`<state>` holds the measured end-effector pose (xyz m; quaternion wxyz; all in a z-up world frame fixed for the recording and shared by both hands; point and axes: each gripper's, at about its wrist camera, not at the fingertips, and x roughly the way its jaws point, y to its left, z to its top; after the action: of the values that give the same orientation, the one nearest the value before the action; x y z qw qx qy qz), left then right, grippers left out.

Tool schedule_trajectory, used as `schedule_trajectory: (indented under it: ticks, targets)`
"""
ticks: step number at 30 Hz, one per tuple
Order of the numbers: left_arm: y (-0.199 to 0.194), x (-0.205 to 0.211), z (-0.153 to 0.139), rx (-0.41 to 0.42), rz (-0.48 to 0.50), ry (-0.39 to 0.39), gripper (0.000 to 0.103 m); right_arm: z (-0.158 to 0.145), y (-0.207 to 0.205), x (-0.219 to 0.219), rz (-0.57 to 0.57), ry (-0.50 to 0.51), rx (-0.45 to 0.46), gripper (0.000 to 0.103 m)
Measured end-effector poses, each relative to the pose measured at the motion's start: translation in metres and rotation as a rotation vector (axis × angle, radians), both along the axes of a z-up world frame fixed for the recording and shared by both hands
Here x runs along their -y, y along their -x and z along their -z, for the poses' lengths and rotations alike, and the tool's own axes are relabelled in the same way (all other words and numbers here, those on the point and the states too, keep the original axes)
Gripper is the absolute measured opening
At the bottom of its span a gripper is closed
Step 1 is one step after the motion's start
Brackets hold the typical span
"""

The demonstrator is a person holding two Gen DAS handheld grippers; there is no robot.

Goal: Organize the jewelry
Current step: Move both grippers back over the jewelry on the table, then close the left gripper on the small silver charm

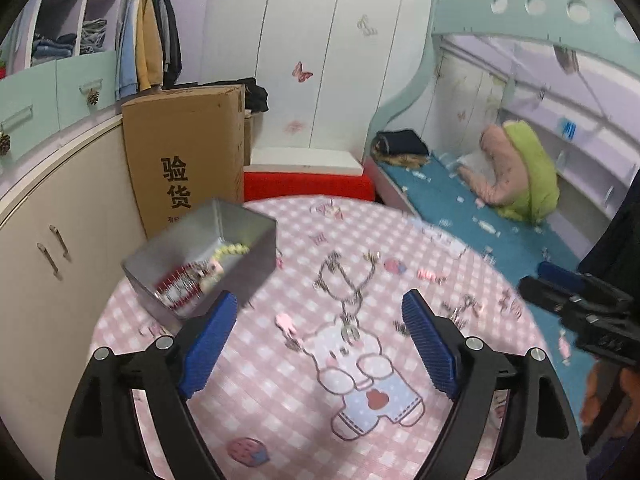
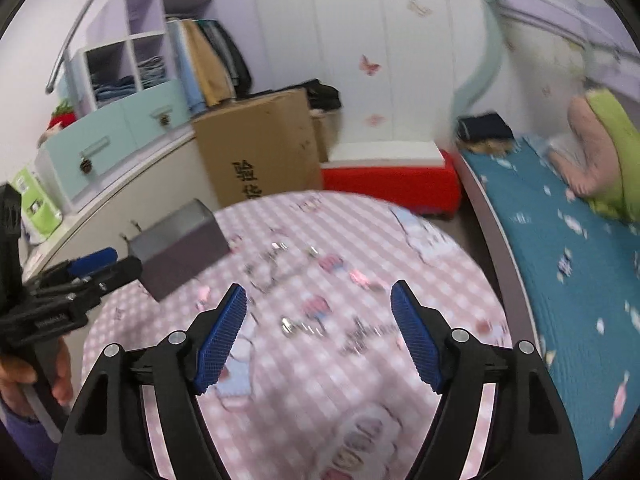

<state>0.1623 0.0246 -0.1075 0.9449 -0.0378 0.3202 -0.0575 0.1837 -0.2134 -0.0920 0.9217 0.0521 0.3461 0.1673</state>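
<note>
A grey metal box (image 1: 248,240) stands at the far left of the round table, with a bead bracelet (image 1: 232,250) and red and white jewelry (image 1: 182,286) inside; it also shows in the right wrist view (image 2: 180,248). Several loose silver pieces (image 1: 346,292) lie on the pink checked tablecloth (image 1: 280,380), blurred in the right wrist view (image 2: 296,326). My left gripper (image 1: 320,312) is open and empty above the cloth, right of the box. My right gripper (image 2: 318,304) is open and empty above the table's middle.
A tall cardboard box (image 1: 188,152) stands behind the table by a curved cabinet (image 1: 48,240). A red bench (image 1: 308,186) is behind. A bed with a blue cover (image 2: 560,260) runs along the right.
</note>
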Motion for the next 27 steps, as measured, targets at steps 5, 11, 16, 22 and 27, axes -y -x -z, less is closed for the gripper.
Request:
schedule_trajectory:
  ticks: [5, 11, 16, 22, 27]
  targets:
    - [-0.013, 0.018, 0.040, -0.111, -0.008, -0.014, 0.082, 0.026, 0.000, 0.021, 0.036, -0.038, -0.053, 0.073]
    - [-0.027, 0.012, 0.065, -0.191, -0.049, -0.026, 0.082, 0.044, -0.003, 0.019, 0.010, -0.069, -0.093, 0.073]
    - [-0.039, 0.007, 0.078, -0.230, -0.077, -0.034, 0.082, 0.054, -0.008, 0.013, -0.014, -0.070, -0.111, 0.073]
    - [-0.052, 0.005, 0.082, -0.236, -0.086, -0.054, 0.082, 0.061, -0.017, 0.013, -0.011, -0.052, -0.128, 0.073]
    - [-0.059, 0.006, 0.086, -0.250, -0.072, -0.095, 0.063, 0.065, -0.021, 0.011, -0.014, -0.029, -0.137, 0.073]
